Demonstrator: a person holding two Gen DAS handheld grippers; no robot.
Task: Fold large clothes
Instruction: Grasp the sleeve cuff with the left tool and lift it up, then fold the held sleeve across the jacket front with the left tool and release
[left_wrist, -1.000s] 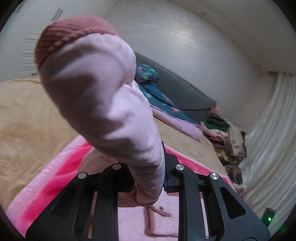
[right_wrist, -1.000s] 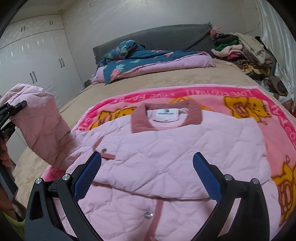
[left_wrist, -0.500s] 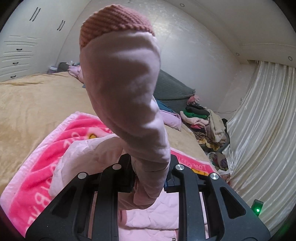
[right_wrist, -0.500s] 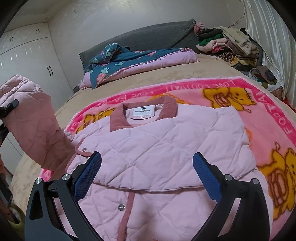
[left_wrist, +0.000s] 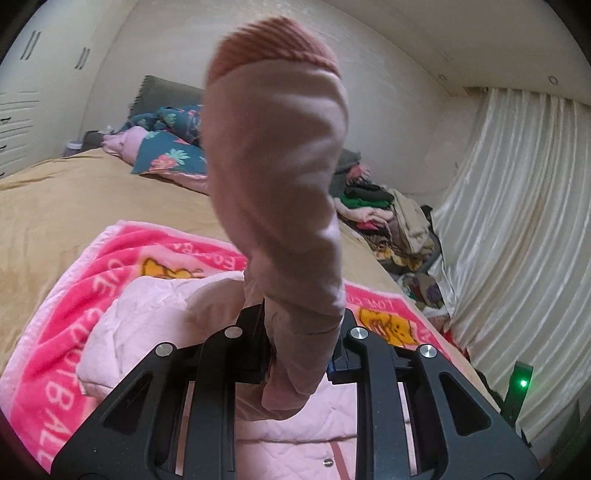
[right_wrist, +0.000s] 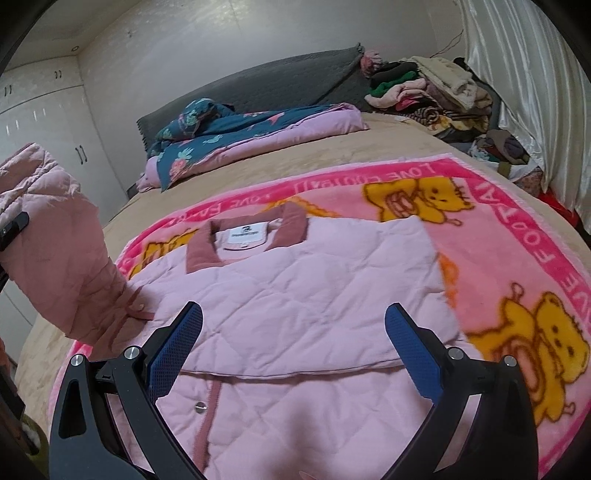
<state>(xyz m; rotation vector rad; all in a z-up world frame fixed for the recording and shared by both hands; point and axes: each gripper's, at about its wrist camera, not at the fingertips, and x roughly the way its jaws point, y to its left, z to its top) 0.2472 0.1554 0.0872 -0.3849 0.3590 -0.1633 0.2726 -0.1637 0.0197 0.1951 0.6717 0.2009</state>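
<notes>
jacket, pink and quilted, lies flat on a pink cartoon blanket spread over the bed. left gripper has its jaws clamped on the jacket's sleeve, lifted upright with the ribbed cuff on top. right gripper hovers over the jacket front, jaws wide apart.

Sleeve now swung further over the jacket, toward its middle.
</notes>
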